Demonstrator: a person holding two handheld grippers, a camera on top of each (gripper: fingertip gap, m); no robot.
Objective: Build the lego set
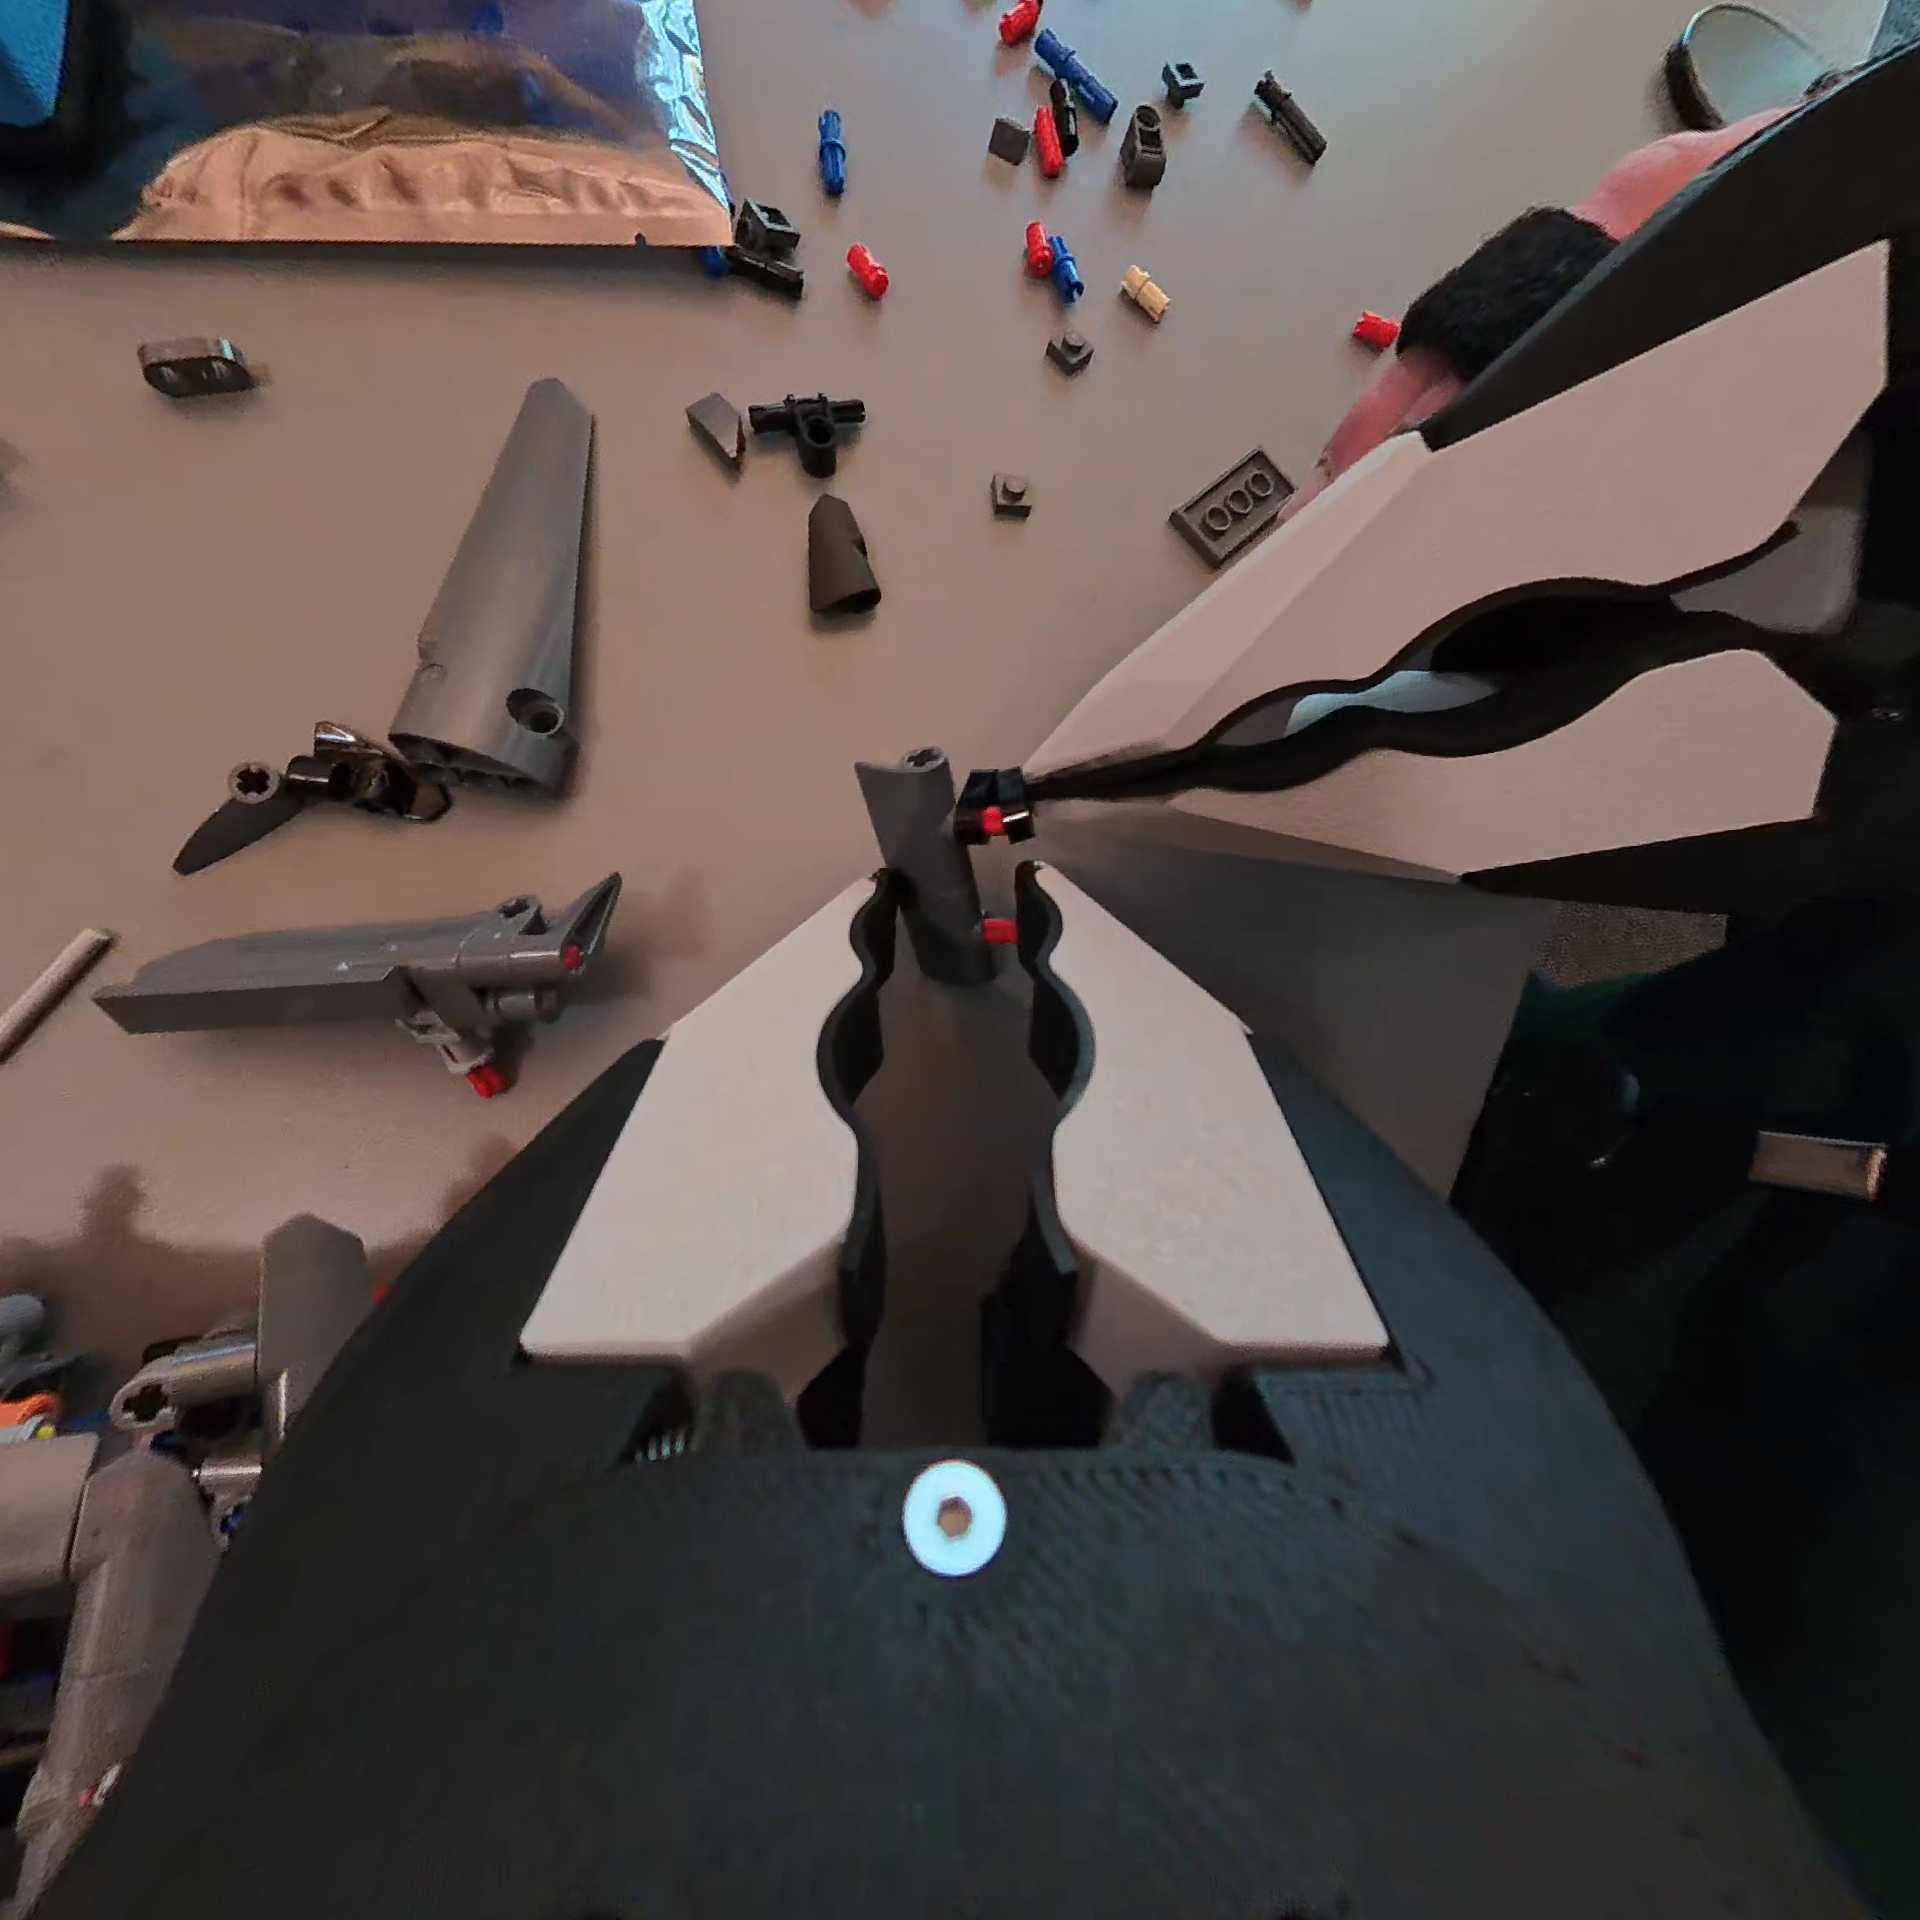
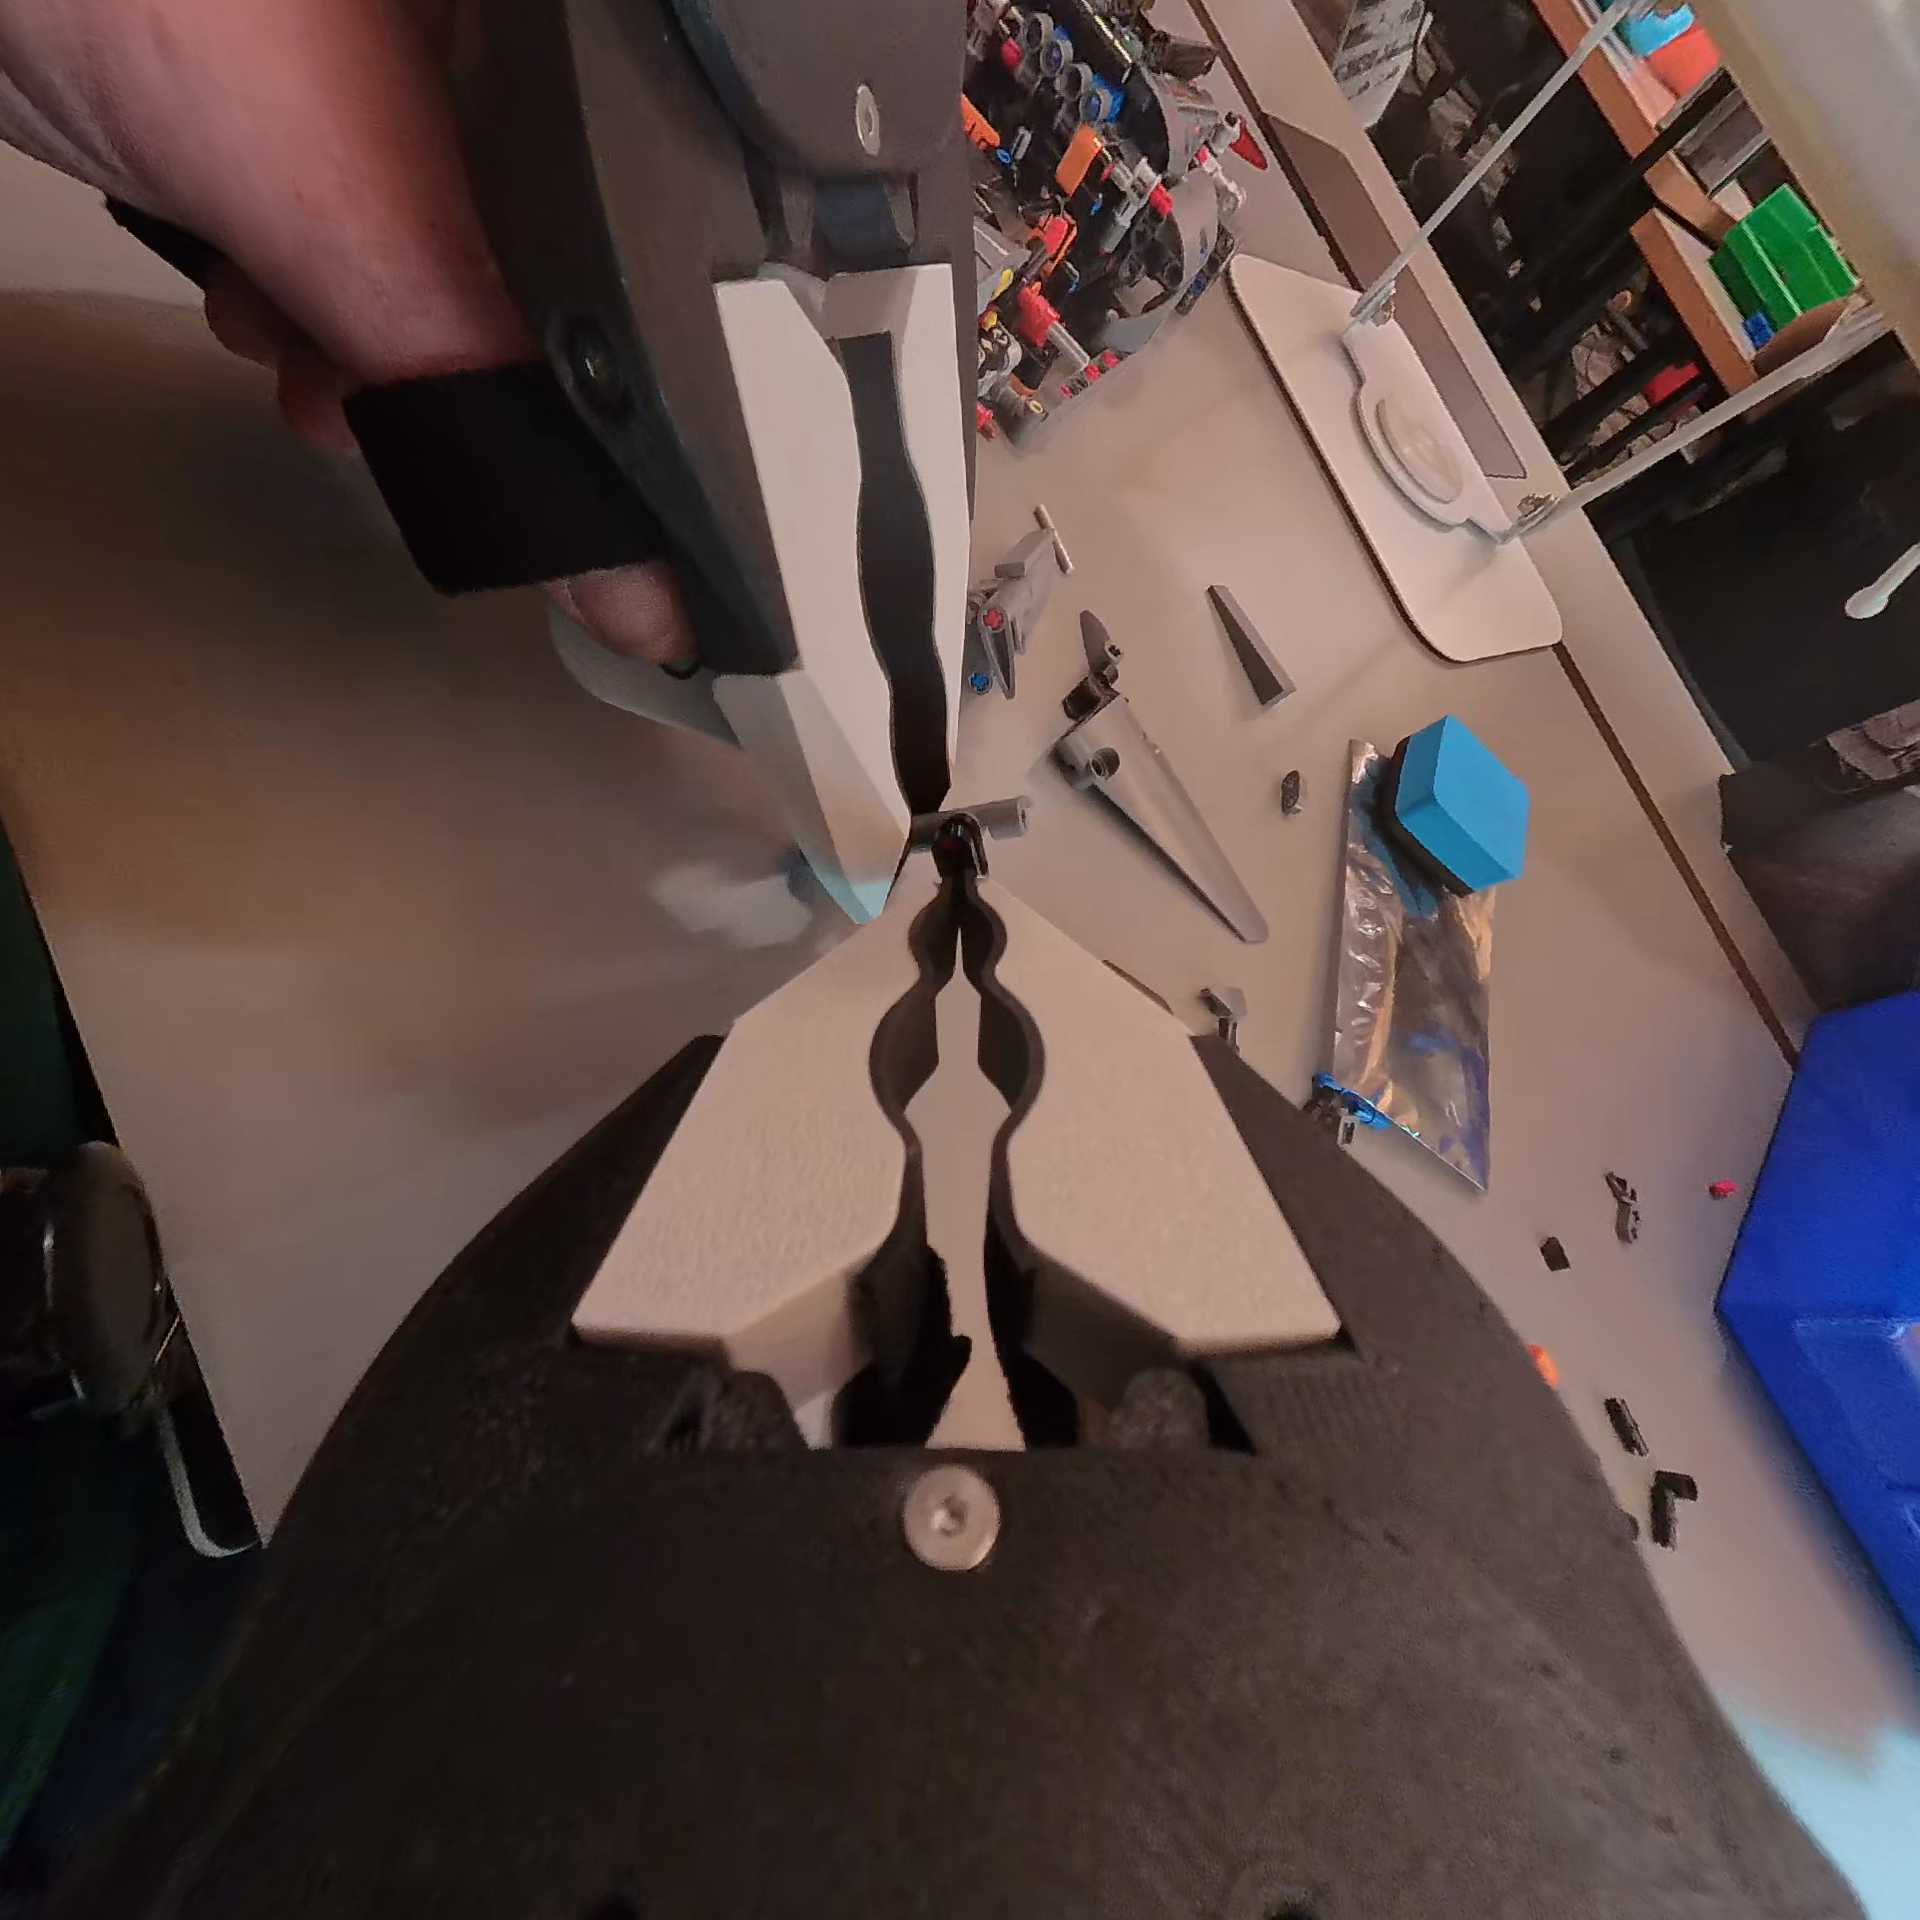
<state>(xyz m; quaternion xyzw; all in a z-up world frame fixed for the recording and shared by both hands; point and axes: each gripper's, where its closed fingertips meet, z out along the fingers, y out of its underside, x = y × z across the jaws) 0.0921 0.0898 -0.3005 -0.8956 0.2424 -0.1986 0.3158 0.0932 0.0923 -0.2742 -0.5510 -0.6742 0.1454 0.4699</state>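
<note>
Clamped in left gripper (image 1: 956, 904), dead centre: grey beam (image 1: 920, 862), standing tilted above the table (image 1: 675, 675), lower end hidden between the fingers, red pin (image 1: 1000, 928) poking out toward 3 o'clock. Pinched in right gripper (image 1: 1023, 800), entering from 3 o'clock: black connector (image 1: 992, 808), touching the beam's top; join hard to make out. Scattered toward 12 o'clock: loose pins (image 1: 1049, 135). Cut off at 8 o'clock: partial model (image 1: 156, 1455).

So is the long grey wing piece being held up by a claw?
No, the long grey wing piece lies flat on the table; the left claw holds only a small grey beam.
</note>
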